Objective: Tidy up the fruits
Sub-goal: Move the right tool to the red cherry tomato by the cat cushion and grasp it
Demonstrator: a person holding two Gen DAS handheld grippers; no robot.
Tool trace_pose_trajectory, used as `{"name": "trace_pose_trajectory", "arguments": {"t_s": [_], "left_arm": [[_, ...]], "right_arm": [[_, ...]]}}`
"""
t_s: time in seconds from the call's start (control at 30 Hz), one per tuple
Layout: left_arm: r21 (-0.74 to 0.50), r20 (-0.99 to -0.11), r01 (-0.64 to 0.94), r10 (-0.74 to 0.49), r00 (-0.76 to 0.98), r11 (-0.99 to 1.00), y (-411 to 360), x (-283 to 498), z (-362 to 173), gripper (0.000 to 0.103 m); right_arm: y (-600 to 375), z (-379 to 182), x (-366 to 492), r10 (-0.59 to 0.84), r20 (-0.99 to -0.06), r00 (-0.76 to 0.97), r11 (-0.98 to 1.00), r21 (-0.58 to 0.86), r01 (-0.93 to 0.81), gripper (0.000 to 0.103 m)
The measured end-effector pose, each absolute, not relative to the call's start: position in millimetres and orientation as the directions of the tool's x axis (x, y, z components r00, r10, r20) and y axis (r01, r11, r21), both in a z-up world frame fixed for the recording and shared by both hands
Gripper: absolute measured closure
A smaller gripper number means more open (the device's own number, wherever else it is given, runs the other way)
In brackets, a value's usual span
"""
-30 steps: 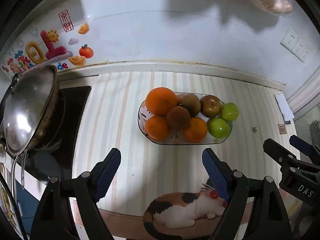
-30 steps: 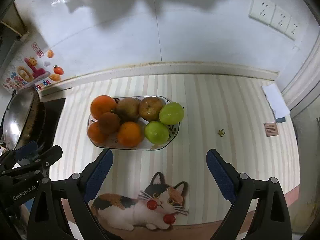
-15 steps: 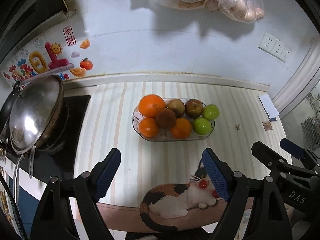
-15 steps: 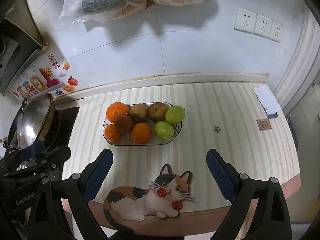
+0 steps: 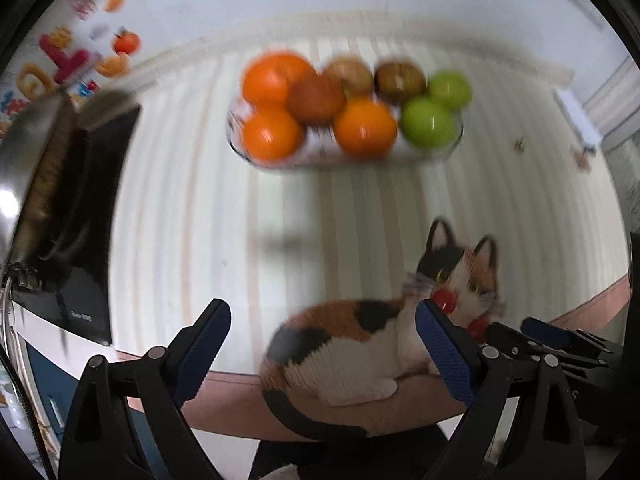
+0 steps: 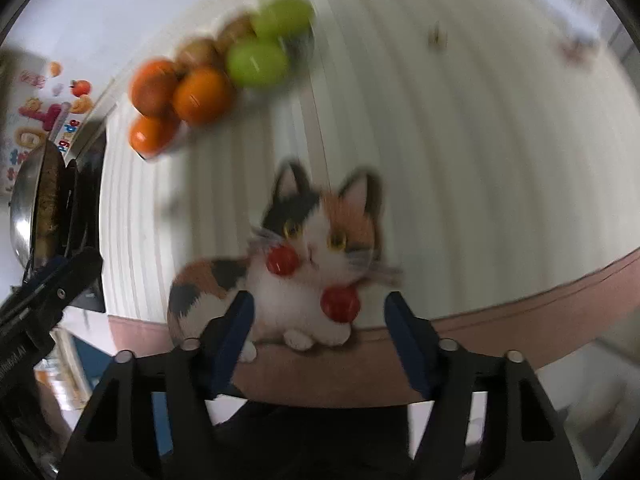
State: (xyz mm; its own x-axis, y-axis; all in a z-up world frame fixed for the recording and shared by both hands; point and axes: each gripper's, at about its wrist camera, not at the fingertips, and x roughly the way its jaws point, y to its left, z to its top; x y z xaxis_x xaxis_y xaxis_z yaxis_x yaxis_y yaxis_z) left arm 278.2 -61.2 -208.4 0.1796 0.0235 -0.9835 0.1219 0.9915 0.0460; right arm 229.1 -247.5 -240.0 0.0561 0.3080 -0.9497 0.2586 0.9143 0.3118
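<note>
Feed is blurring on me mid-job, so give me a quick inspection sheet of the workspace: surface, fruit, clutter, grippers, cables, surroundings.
Surface: striped counter with a cat picture at its near edge.
Job's things: glass fruit bowl holding three oranges, three brownish fruits and two green apples; all blurred.
Clutter: a small dark speck right of the bowl; unclear what.
Grippers: left gripper open and empty; right gripper open and empty, both short of the bowl.
Cables: nothing seen.
Surroundings: steel wok on a black cooktop at left; fruit stickers on the wall.
</note>
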Motion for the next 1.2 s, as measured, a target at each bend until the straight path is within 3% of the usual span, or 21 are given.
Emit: {"name": "trace_pose_trajectory", "arguments": {"t_s": [0.17, 0.27, 0.33, 0.73, 0.83, 0.9, 1.0, 1.2], "left_arm": [[0.060, -0.994, 0.173, 0.043, 0.100, 0.983, -80, 280, -240, 0.008], [0.053, -0.996, 0.180, 0.039, 0.081, 0.982, -85, 282, -249, 0.008], [0.050, -0.997, 0.182, 0.037, 0.072, 0.982, -87, 283, -253, 0.008], [-0.045, -0.998, 0.295, -0.054, 0.022, 0.954, -136, 286, -284, 0.009], [-0.045, -0.998, 0.343, -0.054, 0.018, 0.938, -155, 283, -294, 0.019], [-0.042, -0.999, 0.360, -0.047, 0.005, 0.932, -163, 282, -302, 0.034], [-0.042, -0.999, 0.375, -0.043, -0.007, 0.926, -173, 279, -309, 0.048], [-0.019, -0.999, 0.395, -0.030, 0.022, 0.918, -183, 275, -308, 0.072]], "right_arm": [[-244, -280, 228, 0.335, -0.942, -0.001, 0.908, 0.322, 0.268, 0.042], [-236, -290, 231, 0.313, -0.950, -0.019, 0.924, 0.299, 0.237, 0.055], [-233, -293, 235, 0.291, -0.957, -0.022, 0.935, 0.279, 0.218, 0.071], [-275, -283, 232, 0.238, -0.971, 0.034, 0.934, 0.239, 0.265, 0.070], [-284, -286, 230, 0.229, -0.973, 0.032, 0.931, 0.229, 0.286, 0.070], [-288, -288, 231, 0.225, -0.974, 0.028, 0.927, 0.223, 0.300, 0.070], [-292, -291, 228, 0.220, -0.975, 0.030, 0.924, 0.218, 0.314, 0.070], [-298, -295, 222, 0.221, -0.975, 0.028, 0.919, 0.218, 0.327, 0.070]]}}
